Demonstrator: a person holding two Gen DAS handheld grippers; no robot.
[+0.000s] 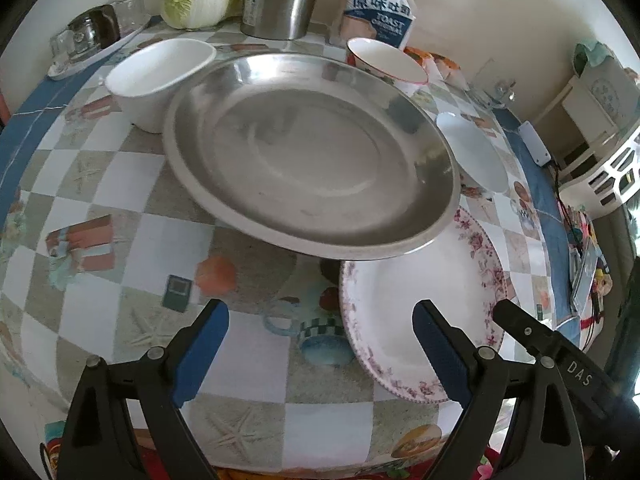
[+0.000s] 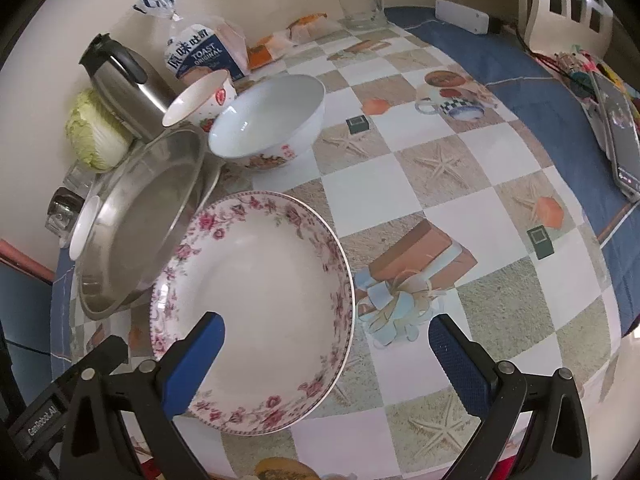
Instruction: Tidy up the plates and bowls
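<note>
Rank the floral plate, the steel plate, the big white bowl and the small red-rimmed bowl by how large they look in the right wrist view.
1. floral plate, nearest the camera, so its lead is unsure
2. steel plate, seen at a slant
3. big white bowl
4. small red-rimmed bowl

A cream plaster wall (image 1: 472, 12) closes the scene from about ten to two o'clock, meeting the table (image 1: 132, 184) along its far edge. The table wears a glossy oilcloth of white and sandy checks printed with starfish, parcels and mugs, bordered in blue (image 2: 560, 92) toward two and three o'clock in the right wrist view. Soft daylight glances off the cloth, with no hard shadows. At three o'clock in the left wrist view stands a white chair with a pierced back (image 1: 616, 172), and behind it a pale cabinet (image 1: 576, 120) against the wall.
</note>
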